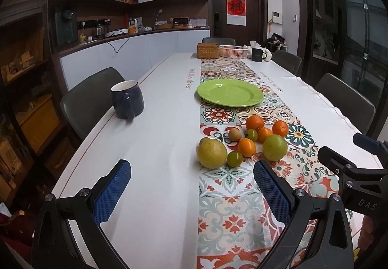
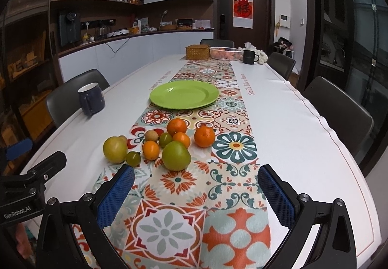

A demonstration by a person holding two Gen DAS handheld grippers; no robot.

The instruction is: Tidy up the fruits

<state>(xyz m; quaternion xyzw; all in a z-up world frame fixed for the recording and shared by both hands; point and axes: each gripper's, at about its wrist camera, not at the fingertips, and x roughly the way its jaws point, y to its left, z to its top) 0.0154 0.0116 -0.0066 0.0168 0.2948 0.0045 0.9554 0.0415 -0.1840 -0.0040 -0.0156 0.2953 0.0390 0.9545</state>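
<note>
White-clothed counter [image 2: 303,138] with patterned runner down middle. Green plate [image 2: 184,94] empty at counter centre. Fruit cluster [image 2: 167,145] on runner between plate and near edge. Left tool [image 1: 191,186], right tool [image 2: 196,191] both spread wide, gripping nothing, over near edge.

— What do the tools look like?
— Left gripper [image 1: 191,190] and right gripper [image 2: 195,192]: black frames, silver screws, blue textured pads [image 2: 116,197].
— Markings?
— "DAS" and "GenRobot.AI" printed in white on their sides.

navy mug [image 1: 127,102], woven box [image 1: 208,50], pink basket [image 1: 233,51], black mug [image 1: 257,54]
</note>
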